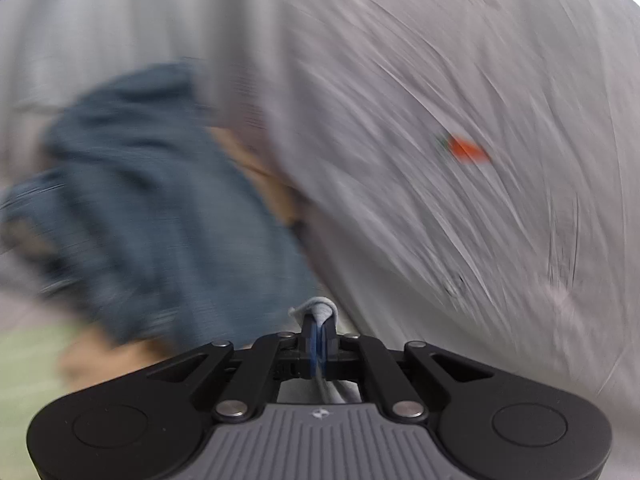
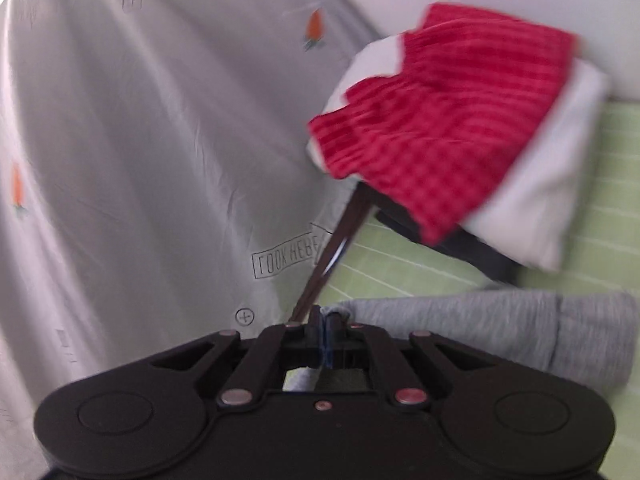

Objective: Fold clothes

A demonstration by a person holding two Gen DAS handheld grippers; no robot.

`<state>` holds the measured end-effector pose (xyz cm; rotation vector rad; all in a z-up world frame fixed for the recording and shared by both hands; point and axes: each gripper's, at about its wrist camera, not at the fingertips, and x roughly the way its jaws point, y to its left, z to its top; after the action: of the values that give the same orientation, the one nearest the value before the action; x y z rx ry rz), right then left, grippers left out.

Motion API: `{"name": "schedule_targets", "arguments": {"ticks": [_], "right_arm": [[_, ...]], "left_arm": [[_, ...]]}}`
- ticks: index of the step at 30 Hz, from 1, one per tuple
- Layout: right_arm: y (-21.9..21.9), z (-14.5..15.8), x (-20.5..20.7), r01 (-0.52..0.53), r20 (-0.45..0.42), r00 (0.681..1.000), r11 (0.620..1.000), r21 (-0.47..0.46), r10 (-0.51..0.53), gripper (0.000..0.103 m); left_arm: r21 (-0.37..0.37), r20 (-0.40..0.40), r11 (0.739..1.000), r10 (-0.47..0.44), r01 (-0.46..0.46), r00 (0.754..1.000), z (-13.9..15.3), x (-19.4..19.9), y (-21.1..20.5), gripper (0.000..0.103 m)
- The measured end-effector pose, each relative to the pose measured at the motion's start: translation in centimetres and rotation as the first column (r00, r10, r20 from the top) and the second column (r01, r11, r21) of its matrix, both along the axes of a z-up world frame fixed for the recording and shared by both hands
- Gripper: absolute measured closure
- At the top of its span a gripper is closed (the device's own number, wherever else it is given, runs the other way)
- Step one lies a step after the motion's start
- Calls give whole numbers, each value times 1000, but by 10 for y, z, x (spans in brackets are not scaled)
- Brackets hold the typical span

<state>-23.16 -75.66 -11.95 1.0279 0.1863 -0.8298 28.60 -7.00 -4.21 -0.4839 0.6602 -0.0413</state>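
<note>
Nearest the lens in each wrist view is a hand-held gripper clenched on cloth: the left hand-held gripper (image 1: 319, 334) has a small fold of pale grey fabric pinched between its pads, and the right hand-held gripper (image 2: 326, 330) grips the near edge of a grey garment (image 2: 500, 328) that trails off to the right across a green striped mat (image 2: 404, 268). Both pinches look like the same grey piece, though the left view is too smeared to be sure. Beyond the right gripper a red checked garment (image 2: 444, 120) lies on a white folded one (image 2: 536, 200) at the far right — a stack that reads as work already finished. To the left spreads a grey sheet printed with little carrots (image 2: 140, 140). In the left view a dark blue garment (image 1: 160, 200) lies bunched at the left, apparently unfolded. So the task seems partway: some pieces stacked, the grey one gripped at two points and not yet laid flat or creased, the blue one waiting — most of the folding is probably still ahead.
</note>
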Motion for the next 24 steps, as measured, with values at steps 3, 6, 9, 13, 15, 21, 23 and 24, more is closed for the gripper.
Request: {"name": "schedule_targets", "arguments": {"ticks": [3, 6, 9, 13, 15, 21, 23, 24], "right_arm": [[-24, -26, 53, -28, -155, 987, 999, 32, 32, 52], [-3, -39, 62, -61, -173, 983, 998, 35, 66, 38], [34, -55, 42, -58, -240, 969, 998, 30, 64, 20], [70, -67, 7, 41, -303, 953, 994, 104, -7, 20], [84, -74, -14, 111, -303, 951, 980, 162, -57, 20], [96, -99, -36, 164, -282, 955, 952, 260, -88, 18], [94, -104, -32, 168, -269, 959, 948, 270, -93, 17], [94, -104, -29, 168, -271, 958, 951, 258, -96, 14]], "left_arm": [[68, -101, 995, -62, 70, 993, -28, 29, -43, 59], [35, -199, 999, -34, 42, 979, -61, 14, -46, 45], [-12, -304, 1000, 21, -26, 953, -95, -13, -32, 40], [64, -401, 997, 64, -41, 914, -125, -39, -21, 38], [100, -413, 994, 76, -38, 908, -134, -49, -18, 36], [182, -375, 983, 57, 13, 925, -142, -52, -26, 27], [212, -363, 977, 62, 17, 930, -144, -49, -31, 27], [226, -357, 974, 64, 19, 932, -145, -48, -34, 27]]}}
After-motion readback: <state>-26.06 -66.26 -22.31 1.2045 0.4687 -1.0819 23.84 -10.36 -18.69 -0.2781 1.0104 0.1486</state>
